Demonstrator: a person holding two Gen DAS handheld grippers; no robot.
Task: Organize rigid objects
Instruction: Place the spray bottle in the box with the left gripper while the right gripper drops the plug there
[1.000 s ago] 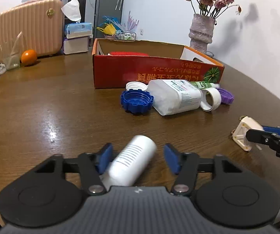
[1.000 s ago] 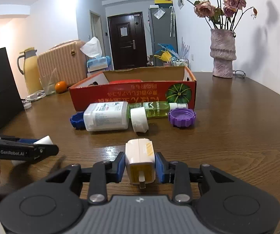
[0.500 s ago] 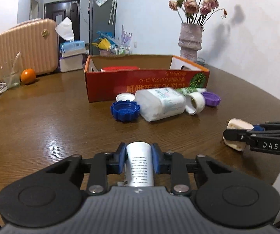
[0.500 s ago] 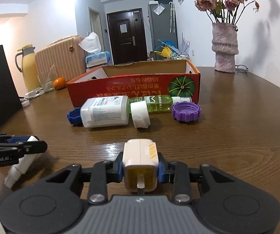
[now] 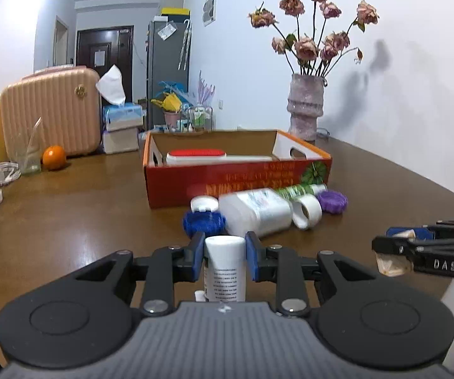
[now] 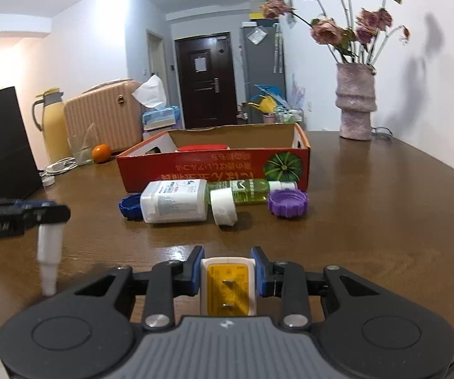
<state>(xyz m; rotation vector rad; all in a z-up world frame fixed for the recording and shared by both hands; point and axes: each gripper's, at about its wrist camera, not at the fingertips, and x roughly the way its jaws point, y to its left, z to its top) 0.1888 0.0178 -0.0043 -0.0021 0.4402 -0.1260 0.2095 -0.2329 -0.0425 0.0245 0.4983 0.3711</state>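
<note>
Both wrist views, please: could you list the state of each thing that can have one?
left hand-held gripper: shut on the white tube, lifted off the table.
right hand-held gripper: shut on the plug adapter, prongs facing the camera.
cardboard box: open at the top, red-topped item inside.
white bottle: lying on its side.
green bottle: lying on its side.
purple cap: loose on the table.

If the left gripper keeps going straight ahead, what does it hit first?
Likely the blue ridged cap, right ahead of the left gripper and its white cylindrical bottle; the red cardboard box sits behind. If it's above the table, it may clear the cap.
</note>
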